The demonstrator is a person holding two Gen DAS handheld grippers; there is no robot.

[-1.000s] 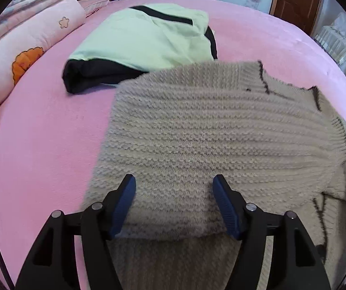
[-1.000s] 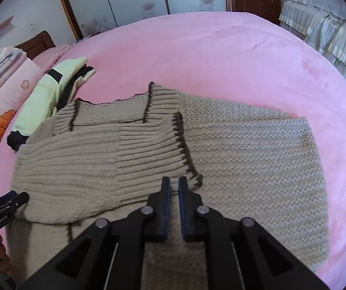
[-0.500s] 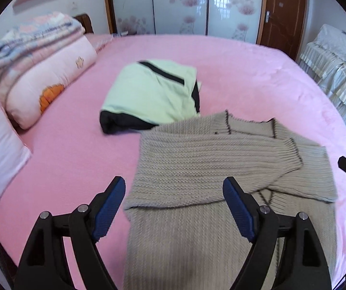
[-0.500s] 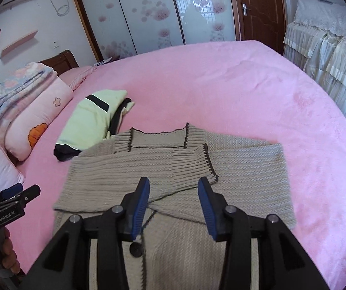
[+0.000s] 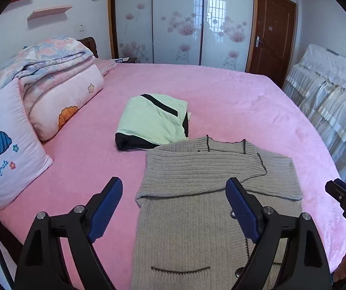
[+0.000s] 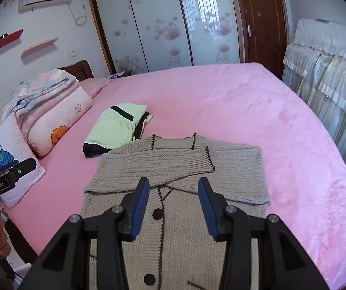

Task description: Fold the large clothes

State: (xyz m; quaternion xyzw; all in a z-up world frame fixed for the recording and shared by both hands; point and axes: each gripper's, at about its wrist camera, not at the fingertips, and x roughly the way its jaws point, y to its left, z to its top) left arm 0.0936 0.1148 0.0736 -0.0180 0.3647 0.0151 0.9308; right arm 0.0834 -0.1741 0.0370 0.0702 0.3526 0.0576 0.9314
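A grey knitted cardigan [image 5: 185, 229] [image 6: 173, 159] with dark trim and buttons lies flat on the pink bed [image 5: 245, 101], both sleeves folded across its chest. My left gripper [image 5: 173, 183] hovers well above its left half; the jaws are opening wide and nothing is between them. In the right wrist view the left gripper's tip [image 6: 11, 169] shows at the left edge. My right gripper [image 6: 174, 181] hangs open above the button placket, empty. Its tip [image 5: 342, 198] shows at the right edge of the left wrist view.
A folded pale-green and black garment [image 5: 151, 123] [image 6: 115, 125] lies just beyond the cardigan's collar. Pillows [image 5: 3, 145] and a folded quilt [image 5: 52, 72] are stacked along the left side. Lace-draped furniture [image 5: 330, 101] stands beside the bed on the right.
Both grippers rose and drew back from the cardigan, so more of the room shows. The right jaws went from shut to open, and the left jaws spread wider.
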